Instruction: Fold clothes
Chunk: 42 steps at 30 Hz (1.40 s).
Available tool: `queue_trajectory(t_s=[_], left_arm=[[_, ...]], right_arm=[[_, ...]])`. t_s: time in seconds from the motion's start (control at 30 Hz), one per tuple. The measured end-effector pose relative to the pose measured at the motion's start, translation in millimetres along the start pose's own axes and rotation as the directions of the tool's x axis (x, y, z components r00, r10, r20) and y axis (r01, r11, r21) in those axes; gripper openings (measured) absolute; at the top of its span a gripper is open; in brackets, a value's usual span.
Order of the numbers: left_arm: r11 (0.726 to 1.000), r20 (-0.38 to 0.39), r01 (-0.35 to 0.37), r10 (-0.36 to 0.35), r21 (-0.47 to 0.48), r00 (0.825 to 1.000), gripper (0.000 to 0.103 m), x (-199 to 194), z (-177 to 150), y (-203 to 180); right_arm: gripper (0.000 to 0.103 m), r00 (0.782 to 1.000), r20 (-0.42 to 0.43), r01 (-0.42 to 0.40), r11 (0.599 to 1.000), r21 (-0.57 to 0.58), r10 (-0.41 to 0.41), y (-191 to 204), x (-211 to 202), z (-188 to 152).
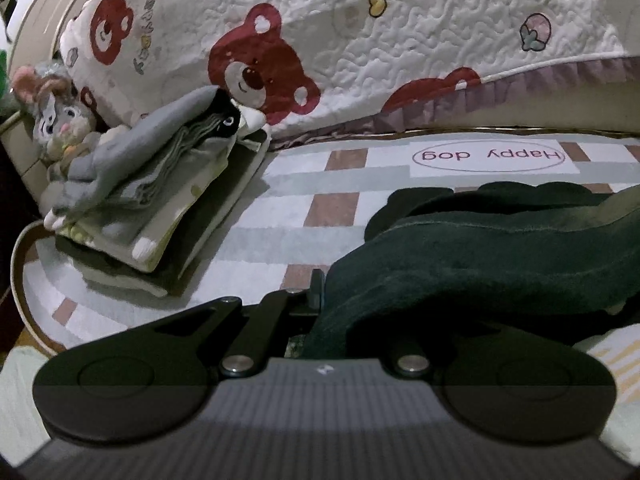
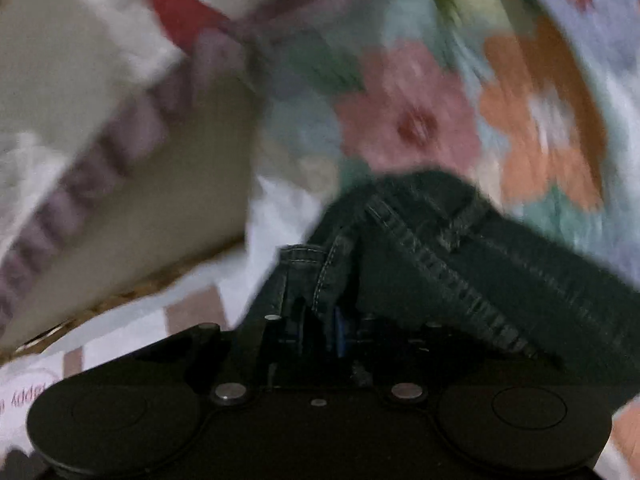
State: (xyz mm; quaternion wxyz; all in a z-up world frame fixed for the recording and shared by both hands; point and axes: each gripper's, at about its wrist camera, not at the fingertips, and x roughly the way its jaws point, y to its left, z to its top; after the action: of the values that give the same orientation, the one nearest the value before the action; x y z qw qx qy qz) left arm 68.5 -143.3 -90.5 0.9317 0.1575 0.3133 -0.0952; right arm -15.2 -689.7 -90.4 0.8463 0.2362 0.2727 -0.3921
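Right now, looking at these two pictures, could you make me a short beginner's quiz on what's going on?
1. True or false: the left gripper has its jaws closed on the dark green garment.
2. What lies at the left on the checked mat? A) a pair of shoes B) a pile of folded clothes C) a laundry basket
3. Fill in: the stitched seam held at the right gripper belongs to a dark ____.

Key: 1 true; 2 B; 3 garment, though that view is blurred.
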Motion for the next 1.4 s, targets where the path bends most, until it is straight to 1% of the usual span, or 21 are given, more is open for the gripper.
queue_trajectory(t_s=[0.07, 0.13, 0.17, 0.23, 0.3, 0.37, 0.43, 0.47, 0.57, 0.6, 0.67, 0.73, 0.87, 0.93, 1.0, 1.07, 1.17, 1.23, 1.3, 1.33, 1.4], left_arm=[[1.000, 0.012, 0.015, -0.015, -0.014, 1.000, 0.002, -2.0, 7.5, 4.7], [0.998, 0.020, 0.039, -0.039, -0.040, 0.999, 0.002, -7.9, 15.4, 12.8], [0.998, 0.029, 0.050, -0.049, -0.032, 0.998, 0.002, -11.7, 17.8, 15.5], [0.997, 0.037, 0.059, -0.061, 0.047, 0.997, 0.002, -20.8, 17.8, 16.7], [0.995, 0.019, 0.079, -0.080, 0.069, 0.997, 0.002, -30.7, 14.1, 24.7], [0.991, -0.001, 0.100, -0.100, 0.084, 0.995, 0.002, -40.7, 10.0, 33.4], [0.992, -0.031, 0.118, -0.116, 0.048, 0.993, 0.003, -51.7, 0.8, 48.3], [0.992, -0.060, 0.121, -0.118, 0.039, 0.991, 0.004, -55.0, -6.2, 53.0], [0.993, -0.165, 0.109, -0.100, 0.050, 0.981, 0.006, -57.8, -27.6, 58.4], [0.993, -0.189, 0.095, -0.082, 0.066, 0.979, 0.007, -57.5, -33.5, 58.0], [0.994, -0.196, 0.083, -0.068, 0.070, 0.978, 0.007, -59.3, -36.5, 59.3], [0.996, -0.189, 0.076, -0.065, 0.051, 0.980, 0.007, -62.1, -35.3, 60.9], [0.998, -0.172, 0.053, -0.049, 0.019, 0.984, 0.007, -66.6, -33.4, 58.7], [0.999, -0.166, 0.035, -0.032, 0.018, 0.986, 0.006, -68.7, -35.7, 56.7], [1.000, -0.165, 0.022, -0.020, 0.016, 0.986, 0.006, -68.4, -36.3, 55.5], [1.000, -0.164, 0.015, -0.015, 0.002, 0.986, 0.006, -67.6, -35.6, 55.1], [1.000, -0.161, 0.001, -0.001, 0.001, 0.987, 0.006, -64.3, -32.7, 52.5], [1.000, -0.152, -0.018, 0.020, 0.012, 0.988, 0.007, -60.0, -29.8, 48.8], [0.999, -0.145, -0.037, 0.039, 0.018, 0.989, 0.008, -55.7, -27.0, 45.2], [0.999, -0.141, -0.044, 0.045, 0.011, 0.989, 0.008, -53.7, -25.5, 43.9], [0.998, -0.126, -0.063, 0.063, 0.005, 0.990, 0.010, -50.5, -24.5, 42.2]], right_arm=[[0.016, 0.996, 0.070, -0.061, 0.998, 0.008, 0.061, -9.8, -31.6, 1.5], [0.016, 0.986, 0.118, -0.122, 0.991, 0.060, 0.114, -31.0, -69.9, 3.6], [0.016, 0.983, 0.136, -0.136, 0.989, 0.055, 0.128, -42.8, -91.1, 2.6], [0.016, 0.976, 0.163, -0.153, 0.988, 0.028, 0.146, -66.7, -132.9, -1.7], [0.016, 0.977, 0.159, -0.141, 0.990, -0.025, 0.143, -92.0, -171.9, -15.4], [0.016, 0.980, 0.119, -0.162, 0.987, 0.012, 0.159, -122.3, -204.0, -39.4], [0.016, 0.985, 0.042, -0.170, 0.985, 0.035, 0.168, -148.1, -220.2, -75.8], [0.016, 0.988, -0.007, -0.154, 0.988, 0.031, 0.154, -157.9, -223.9, -97.3], [0.017, 0.988, -0.148, -0.043, 0.999, -0.019, 0.040, -175.1, -223.3, -167.8], [0.018, 0.986, -0.169, -0.015, 1.000, -0.014, 0.012, -179.1, -222.8, -185.7], [0.019, 0.985, -0.171, 0.013, 0.999, 0.040, -0.006, -185.9, -224.0, -206.9], [0.020, 0.989, -0.151, 0.015, 0.996, 0.091, -0.001, -188.1, -226.5, -209.0], [0.023, 0.994, -0.104, -0.015, 0.991, 0.136, 0.030, -190.6, -228.4, -193.5], [0.034, 0.996, -0.082, -0.033, 0.987, 0.158, 0.046, -191.8, -227.4, -184.4], [0.059, 0.996, -0.067, -0.043, 0.981, 0.188, 0.057, -194.0, -225.9, -177.6], [0.067, 0.996, -0.075, -0.021, 0.968, 0.252, 0.041, -200.2, -224.5, -179.3], [0.067, 0.994, -0.109, 0.047, 0.914, 0.402, -0.003, -214.1, -211.5, -185.9], [0.067, 0.994, -0.104, 0.032, 0.842, 0.538, 0.029, -225.1, -203.8, -194.6], [0.067, 0.992, -0.099, 0.009, 0.754, 0.657, 0.074, -231.1, -202.2, -203.6], [0.067, 0.993, -0.088, 0.002, 0.741, 0.672, 0.078, -230.7, -200.9, -205.4], [0.067, 0.998, -0.045, -0.007, 0.788, 0.615, 0.044, -223.8, -195.2, -203.0]])
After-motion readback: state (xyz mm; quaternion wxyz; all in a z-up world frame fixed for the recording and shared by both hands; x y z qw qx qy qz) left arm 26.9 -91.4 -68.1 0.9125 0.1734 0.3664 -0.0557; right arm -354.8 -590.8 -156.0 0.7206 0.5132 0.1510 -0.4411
